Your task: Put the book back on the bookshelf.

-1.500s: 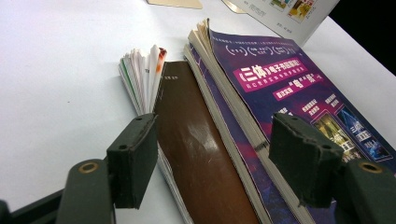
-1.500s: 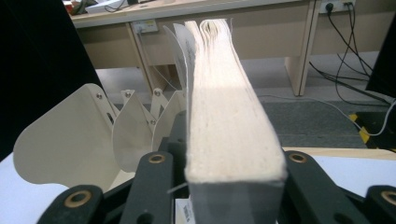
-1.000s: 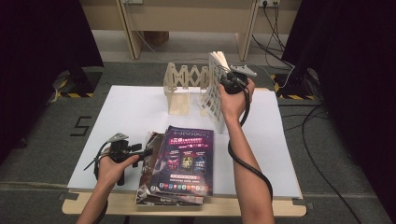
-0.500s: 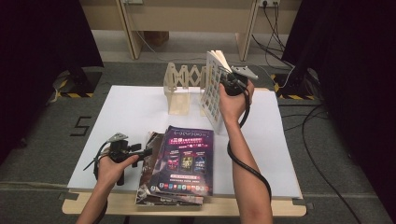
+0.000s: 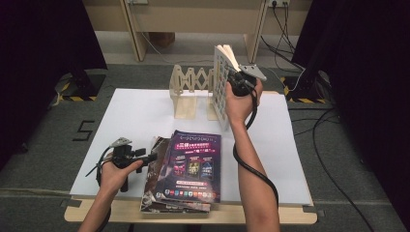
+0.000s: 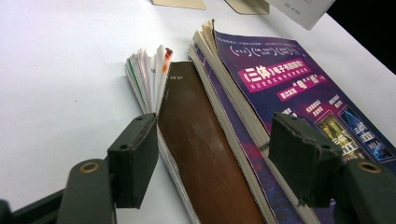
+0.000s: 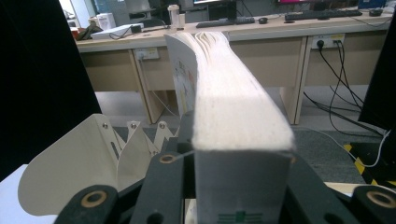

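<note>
white book (image 5: 221,82) stands upright in the right gripper (image 5: 240,82), its jaws clamped on the thick page block, held beside the wooden accordion rack (image 5: 191,92) at the far side of the white table (image 5: 135,121). in the right gripper view the book's edge rises straight between the jaws, with the rack's fan-shaped panels down to the left. by my reading the step in hand is shelving: the book is carried to the rack but not yet set into a slot. the next move calls for lowering it between two dividers while keeping it vertical, then letting go. the left gripper (image 5: 145,157) rests at the stack's left edge, jaws wide, nothing between them but touching nothing firmly. count: one book in the air, one rack, and a stack of magazines (image 5: 186,174) near the front edge, at least three, topped by a purple cover (image 6: 299,98).
</note>
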`<state>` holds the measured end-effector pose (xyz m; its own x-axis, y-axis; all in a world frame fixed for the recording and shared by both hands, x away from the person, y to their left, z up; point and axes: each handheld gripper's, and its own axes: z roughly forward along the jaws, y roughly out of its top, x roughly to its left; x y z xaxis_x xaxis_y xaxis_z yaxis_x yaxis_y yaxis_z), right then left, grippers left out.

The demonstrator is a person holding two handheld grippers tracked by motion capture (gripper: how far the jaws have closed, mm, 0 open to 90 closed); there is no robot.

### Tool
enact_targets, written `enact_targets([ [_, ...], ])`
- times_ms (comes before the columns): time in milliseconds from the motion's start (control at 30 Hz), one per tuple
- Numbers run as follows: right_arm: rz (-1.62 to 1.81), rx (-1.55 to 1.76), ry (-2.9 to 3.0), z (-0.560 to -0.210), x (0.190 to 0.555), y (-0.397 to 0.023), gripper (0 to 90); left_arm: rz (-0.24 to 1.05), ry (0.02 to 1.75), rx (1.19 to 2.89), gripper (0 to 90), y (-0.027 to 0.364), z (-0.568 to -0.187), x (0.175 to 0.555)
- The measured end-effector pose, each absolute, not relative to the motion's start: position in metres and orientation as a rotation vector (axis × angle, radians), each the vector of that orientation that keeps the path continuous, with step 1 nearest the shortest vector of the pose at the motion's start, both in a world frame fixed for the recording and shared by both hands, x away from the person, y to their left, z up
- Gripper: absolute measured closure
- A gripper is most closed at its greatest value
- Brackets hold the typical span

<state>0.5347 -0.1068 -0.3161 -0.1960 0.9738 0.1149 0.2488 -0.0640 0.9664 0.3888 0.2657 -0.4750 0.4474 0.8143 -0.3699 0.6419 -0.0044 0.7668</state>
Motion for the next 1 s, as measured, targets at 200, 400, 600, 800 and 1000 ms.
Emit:
enact_targets([
  [200, 1.301, 1.359, 1.512, -0.319, 0.54, -0.105, 74.7, 0.215, 1.264, 1.715, 32.3, 0.265, -0.476, 0.389],
  [400, 1.307, 1.358, 1.502, -0.319, 0.543, -0.102, 74.7, 0.215, 1.266, 1.715, 32.3, 0.266, -0.476, 0.389],
  [600, 1.311, 1.357, 1.489, -0.319, 0.547, -0.101, 74.7, 0.221, 1.269, 1.714, 32.4, 0.267, -0.476, 0.389],
  [800, 1.314, 1.346, 1.474, -0.319, 0.55, -0.1, 74.7, 0.21, 1.27, 1.712, 32.3, 0.266, -0.477, 0.389],
  [1000, 1.313, 1.346, 1.468, -0.32, 0.552, -0.098, 74.6, 0.213, 1.27, 1.712, 32.3, 0.267, -0.477, 0.389],
])
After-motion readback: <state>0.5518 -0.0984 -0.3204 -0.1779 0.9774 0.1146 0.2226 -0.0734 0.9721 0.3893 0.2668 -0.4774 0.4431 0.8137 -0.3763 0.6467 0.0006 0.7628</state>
